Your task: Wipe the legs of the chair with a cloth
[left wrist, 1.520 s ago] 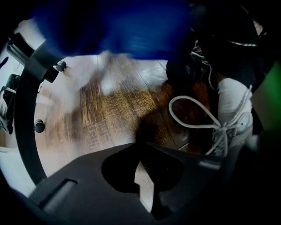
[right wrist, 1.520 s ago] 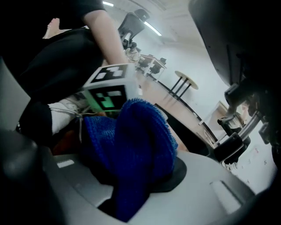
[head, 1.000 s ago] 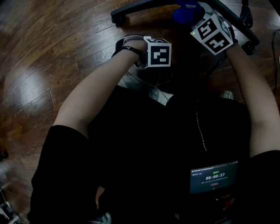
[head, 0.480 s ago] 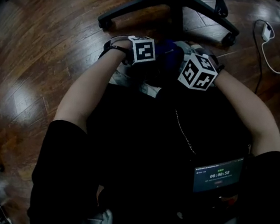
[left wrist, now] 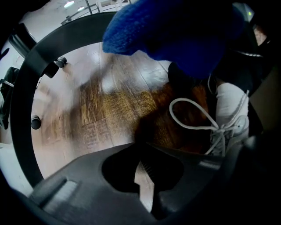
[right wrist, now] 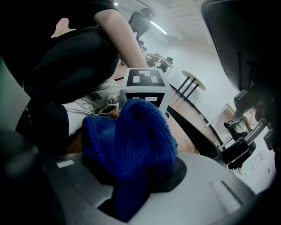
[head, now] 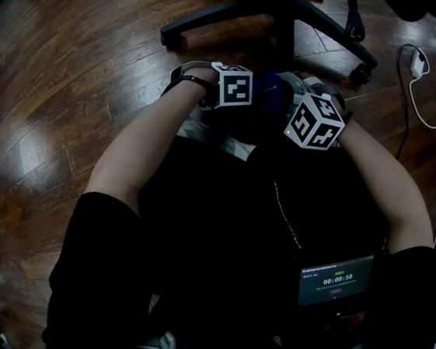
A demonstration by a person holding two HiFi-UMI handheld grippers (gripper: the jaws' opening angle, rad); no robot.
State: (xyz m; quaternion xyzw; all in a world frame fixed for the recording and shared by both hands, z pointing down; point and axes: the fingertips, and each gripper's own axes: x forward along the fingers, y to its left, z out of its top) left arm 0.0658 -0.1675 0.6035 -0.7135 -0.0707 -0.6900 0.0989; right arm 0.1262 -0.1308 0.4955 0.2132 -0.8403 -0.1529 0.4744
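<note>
Your right gripper point(right wrist: 131, 186) pinches the bunched blue cloth point(right wrist: 134, 140), poised near the chair legs point(head: 221, 12) on the floor (contact I cannot confirm), ready to wipe, while your left gripper point(left wrist: 145, 186) hangs beside it, pressed together and empty.

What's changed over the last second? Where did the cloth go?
The right gripper, jaws shut on the blue cloth, drew back from the chair base toward the person's body and now sits beside the left gripper. The left gripper stayed put, jaws shut and empty.
</note>
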